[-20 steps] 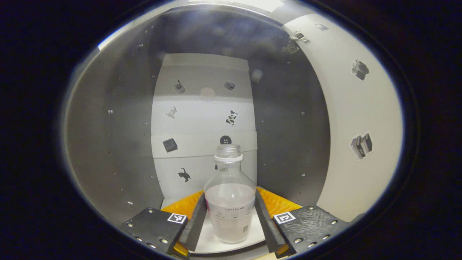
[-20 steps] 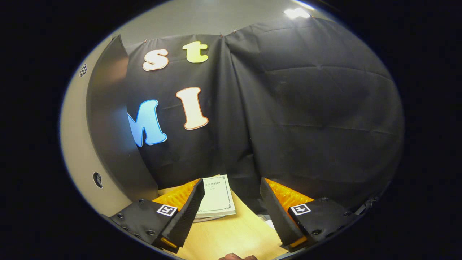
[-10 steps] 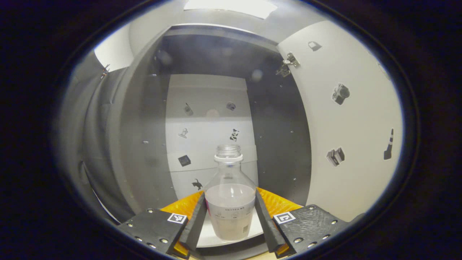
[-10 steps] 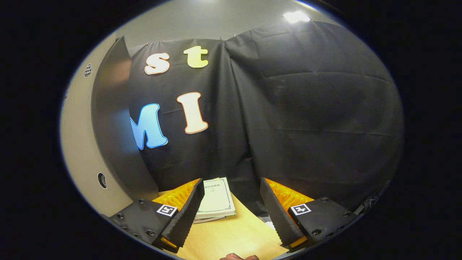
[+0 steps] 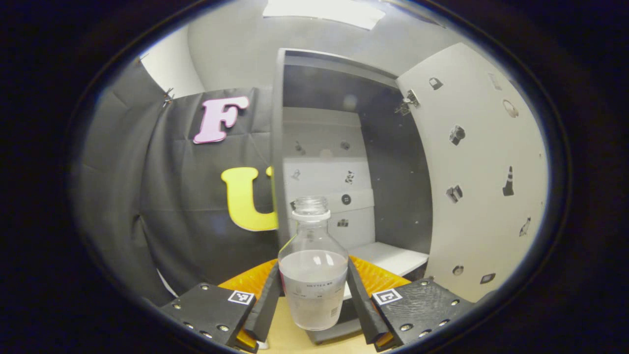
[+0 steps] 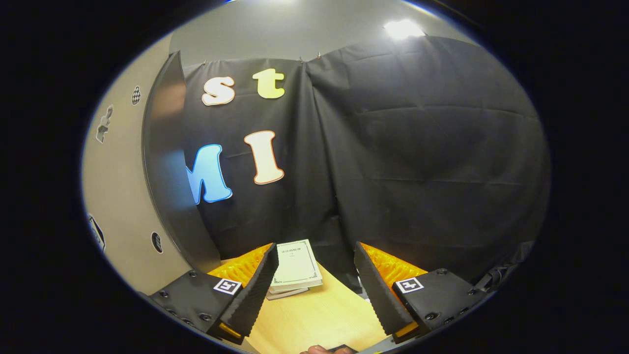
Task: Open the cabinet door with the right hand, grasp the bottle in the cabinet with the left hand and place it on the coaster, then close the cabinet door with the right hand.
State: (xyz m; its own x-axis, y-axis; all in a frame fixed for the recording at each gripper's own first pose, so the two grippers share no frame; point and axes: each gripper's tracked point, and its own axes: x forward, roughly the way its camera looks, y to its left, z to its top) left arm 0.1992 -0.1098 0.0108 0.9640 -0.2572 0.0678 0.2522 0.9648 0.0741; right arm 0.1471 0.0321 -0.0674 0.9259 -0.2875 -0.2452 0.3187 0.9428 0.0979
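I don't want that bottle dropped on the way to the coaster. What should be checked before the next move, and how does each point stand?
1. Left hand-held gripper shut on the bottle: ok.
2. Bottle upright: ok.
3. Bottle outside the cabinet: ok.
4. Cabinet door open: ok.
5. Coaster located: cannot tell.
6. Right hand-held gripper open, holding nothing: ok.

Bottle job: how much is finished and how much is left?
The cabinet door stands wide open, so that step looks done. The left gripper is shut on the bottle, holding it in front of the cabinet, over the wooden table. Left: setting it on the coaster, then shutting the door. The right gripper is open, holding nothing, over the table by some books.
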